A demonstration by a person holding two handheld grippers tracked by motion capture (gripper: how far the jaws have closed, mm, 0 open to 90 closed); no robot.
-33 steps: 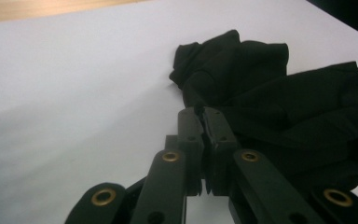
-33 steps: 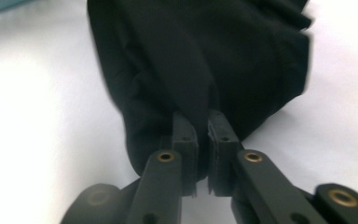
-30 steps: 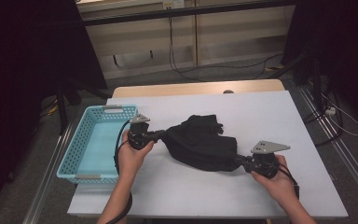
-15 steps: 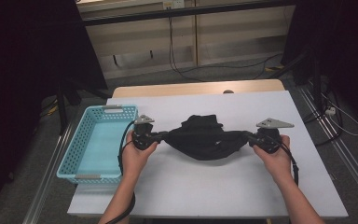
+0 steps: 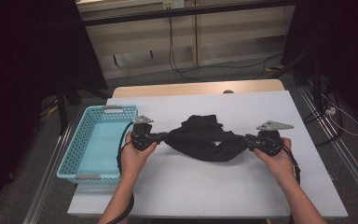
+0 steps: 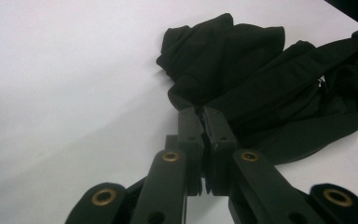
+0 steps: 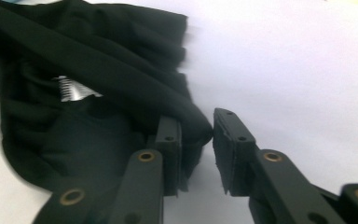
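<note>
Plainly, the step in hand was the spreading of a black garment [image 5: 205,142] across the white table [image 5: 177,186], probably ahead of folding it or putting it away.

At the left edge of the table a light blue basket [image 5: 77,154] stood with nothing in it. Just beside its right wall the left gripper [image 5: 161,137] lay low over the table, its jaws pressed tight together on the left end of the cloth; in the left gripper view [image 6: 205,119] a taut band of fabric ran out from between the closed pads.

The garment lay across the middle of the table, stretched into a straight band along its upper edge between the two grippers, with a loose bunch rising toward the far edge and a slack belly sagging toward the near edge. A small pale label [image 7: 77,91] showed among the folds.

Toward the right edge the right gripper [image 5: 249,141] met the other end. Its jaws had just been opening: in the right gripper view [image 7: 196,133] the pads stood narrowly apart, a fold of cloth resting against the left one and reaching the tip of the right one, no longer pinched.

Next, I judge, the right hand would need a fresh hold at a corner or hem, while the left kept its end pinned.
</note>
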